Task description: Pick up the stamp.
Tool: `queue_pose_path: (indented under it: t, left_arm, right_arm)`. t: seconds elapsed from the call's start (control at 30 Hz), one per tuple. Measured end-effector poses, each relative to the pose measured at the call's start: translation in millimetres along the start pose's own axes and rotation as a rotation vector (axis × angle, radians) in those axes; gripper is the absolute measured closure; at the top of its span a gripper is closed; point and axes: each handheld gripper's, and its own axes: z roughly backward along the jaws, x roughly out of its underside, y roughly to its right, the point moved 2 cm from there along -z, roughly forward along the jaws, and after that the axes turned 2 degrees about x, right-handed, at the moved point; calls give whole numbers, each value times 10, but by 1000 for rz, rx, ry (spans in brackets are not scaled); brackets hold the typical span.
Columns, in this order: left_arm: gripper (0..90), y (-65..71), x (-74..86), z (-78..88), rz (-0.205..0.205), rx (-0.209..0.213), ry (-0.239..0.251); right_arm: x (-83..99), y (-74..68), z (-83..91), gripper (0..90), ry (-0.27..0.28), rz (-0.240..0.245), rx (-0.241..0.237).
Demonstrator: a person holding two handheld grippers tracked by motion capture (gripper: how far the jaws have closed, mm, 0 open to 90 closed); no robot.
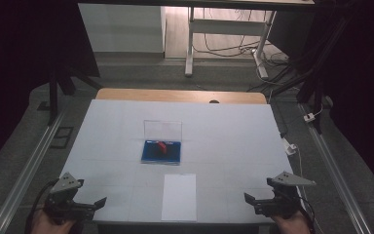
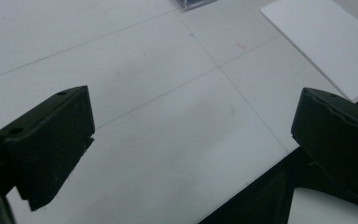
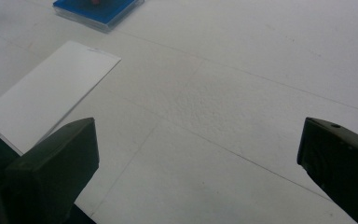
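Observation:
An open case [image 1: 161,150] with a blue base, a small red item inside and an upright clear lid lies at the middle of the white table [image 1: 224,126]. A white sheet of paper [image 1: 179,196] lies at the front edge, below the case. My left gripper [image 1: 97,204] rests at the front left corner, jaws wide apart with nothing between them [image 2: 186,140]. My right gripper [image 1: 249,199] sits at the front right corner, also open and empty [image 3: 196,154]. The right gripper view shows the paper [image 3: 51,95] and the blue case [image 3: 95,10] at top left.
The table's wooden far edge [image 1: 180,95] shows beyond the white cover. Metal rails [image 1: 27,170] run along both sides on the floor. A white desk frame with cables [image 1: 224,34] stands farther back. A white plug block [image 1: 290,147] lies off the right edge.

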Motion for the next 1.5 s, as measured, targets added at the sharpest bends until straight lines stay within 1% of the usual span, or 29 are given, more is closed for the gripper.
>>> queue_pose_path:
  t: [0.03,0.07,0.1,0.23,0.33,0.47,0.53,0.63,0.73,0.8,0.9,1.0,1.1,1.23,1.3,1.4,1.5]
  left_arm:
    - [0,9,-3,0,1,9,7]
    - [0,9,-3,0,1,9,7]
    - [0,13,-3,-2,-3,11,5]
    - [0,18,-1,-5,-8,5,1]
    - [0,11,2,0,1,8,7]
    - [0,-2,7,7,11,16,14]
    - [0,-9,6,5,17,17,10]
    - [0,-1,4,-3,10,10,3]
    - [0,9,2,-6,2,10,-2]
    - [0,1,3,0,4,21,2]
    - [0,-24,3,11,23,43,13]
    - [0,-30,-4,13,35,53,6]
    - [0,-8,-36,22,21,54,11]
    - [0,9,-79,42,13,79,33]
    - [0,7,-99,41,14,89,34]
    - [0,10,-116,15,-15,86,40]
    - [0,24,-137,-19,-34,90,42]
  right_arm:
    - [0,-1,-1,0,0,4,-6]
    - [0,-1,-1,0,0,4,-6]
    - [-1,5,-5,0,-4,-4,-5]
    - [-3,-2,-10,0,-5,5,-12]
    - [-4,-2,-14,0,-8,2,-18]
    - [-5,-14,-19,0,-16,14,-22]
    - [-6,-21,-25,0,-22,13,-31]
    - [-6,-20,-22,0,-21,12,-28]
    - [-6,-14,-25,0,-22,5,-35]
    - [-7,-15,-27,0,-28,13,-35]
    - [-7,-22,-33,0,-31,19,-35]
    - [-6,-28,-36,0,-36,24,-34]
    - [-7,-31,-39,0,-42,28,-33]
    - [-8,-33,-44,0,-43,31,-32]
    - [-8,-36,-47,0,-45,31,-35]
    - [-8,-43,-49,0,-47,38,-37]
    - [-8,-50,-55,0,-52,48,-36]
